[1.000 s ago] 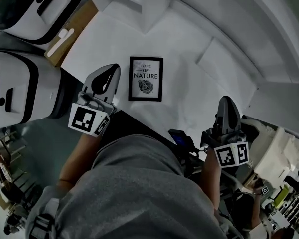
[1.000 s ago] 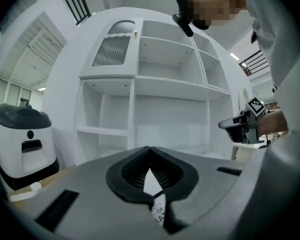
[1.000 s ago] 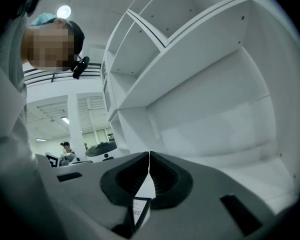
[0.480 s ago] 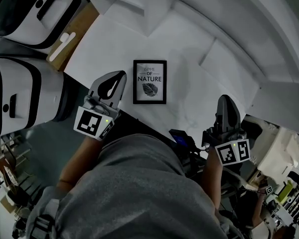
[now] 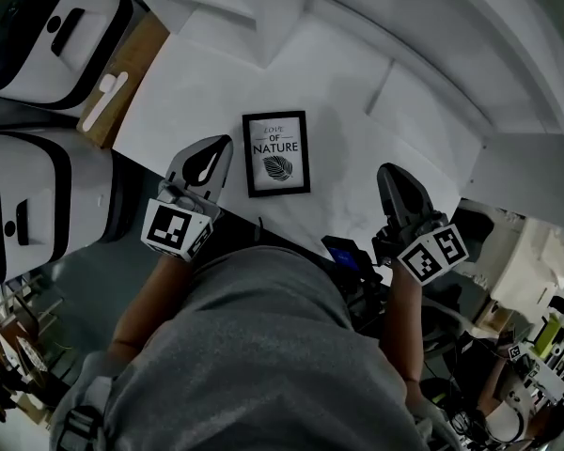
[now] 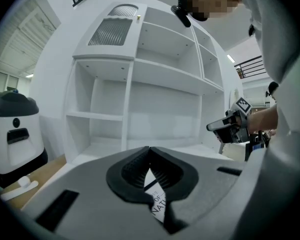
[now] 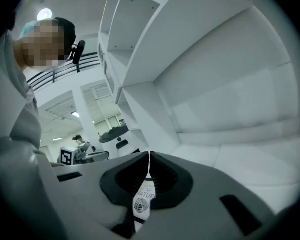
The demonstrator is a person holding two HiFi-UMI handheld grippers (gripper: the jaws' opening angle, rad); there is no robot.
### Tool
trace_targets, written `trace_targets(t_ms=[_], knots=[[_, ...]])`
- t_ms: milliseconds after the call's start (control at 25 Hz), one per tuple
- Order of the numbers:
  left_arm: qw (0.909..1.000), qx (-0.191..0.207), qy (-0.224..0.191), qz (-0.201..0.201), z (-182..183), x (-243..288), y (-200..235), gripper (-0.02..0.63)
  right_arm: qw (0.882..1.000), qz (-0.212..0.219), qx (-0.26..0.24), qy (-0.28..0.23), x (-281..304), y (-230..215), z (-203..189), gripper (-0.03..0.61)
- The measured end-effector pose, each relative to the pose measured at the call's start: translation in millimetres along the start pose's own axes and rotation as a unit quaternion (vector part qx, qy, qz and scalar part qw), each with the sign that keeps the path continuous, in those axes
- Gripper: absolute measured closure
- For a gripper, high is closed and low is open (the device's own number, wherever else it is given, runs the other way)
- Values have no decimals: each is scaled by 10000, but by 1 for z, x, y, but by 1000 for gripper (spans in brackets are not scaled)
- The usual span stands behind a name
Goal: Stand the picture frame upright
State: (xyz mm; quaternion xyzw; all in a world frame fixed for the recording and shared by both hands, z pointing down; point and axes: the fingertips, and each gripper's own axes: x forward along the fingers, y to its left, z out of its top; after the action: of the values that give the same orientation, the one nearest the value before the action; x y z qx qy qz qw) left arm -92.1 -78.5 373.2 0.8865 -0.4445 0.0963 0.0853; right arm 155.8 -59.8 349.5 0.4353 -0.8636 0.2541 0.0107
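Note:
The picture frame (image 5: 275,153) is black-edged, with a leaf print and the word NATURE, and lies flat on the white table (image 5: 357,92). My left gripper (image 5: 224,143) is shut and empty, just left of the frame's left edge. To the right of the frame, a short gap away, my right gripper (image 5: 384,170) is also shut and empty. In the left gripper view the shut jaws (image 6: 149,148) point along the table, and the frame (image 6: 158,204) shows below them. In the right gripper view the frame (image 7: 142,202) shows below the shut jaws (image 7: 149,154).
Two white machines with black trim (image 5: 39,28) (image 5: 23,209) stand at the left beside a wooden board (image 5: 124,81). A white shelf unit (image 6: 140,79) rises behind the table. The table's near edge (image 5: 291,236) runs just below the frame, close to my body.
My right gripper has swung left and forward over the table, closer to the frame. The left gripper has dipped slightly and stays beside the frame's left edge.

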Motion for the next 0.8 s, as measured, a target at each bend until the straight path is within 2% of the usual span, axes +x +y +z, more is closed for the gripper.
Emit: trace_targets(t_ms=[200, 440, 800], knots=[[10000, -69, 44, -55, -11, 12, 0, 606, 9980, -6, -508, 365, 7, -3, -11, 551], [9998, -99, 136, -80, -21, 19, 1, 606, 9952, 361, -529, 739, 25, 2, -27, 551], [9985, -214, 498, -74, -57, 21, 9, 606, 9891, 629, -838, 1033, 50, 12, -45, 551]])
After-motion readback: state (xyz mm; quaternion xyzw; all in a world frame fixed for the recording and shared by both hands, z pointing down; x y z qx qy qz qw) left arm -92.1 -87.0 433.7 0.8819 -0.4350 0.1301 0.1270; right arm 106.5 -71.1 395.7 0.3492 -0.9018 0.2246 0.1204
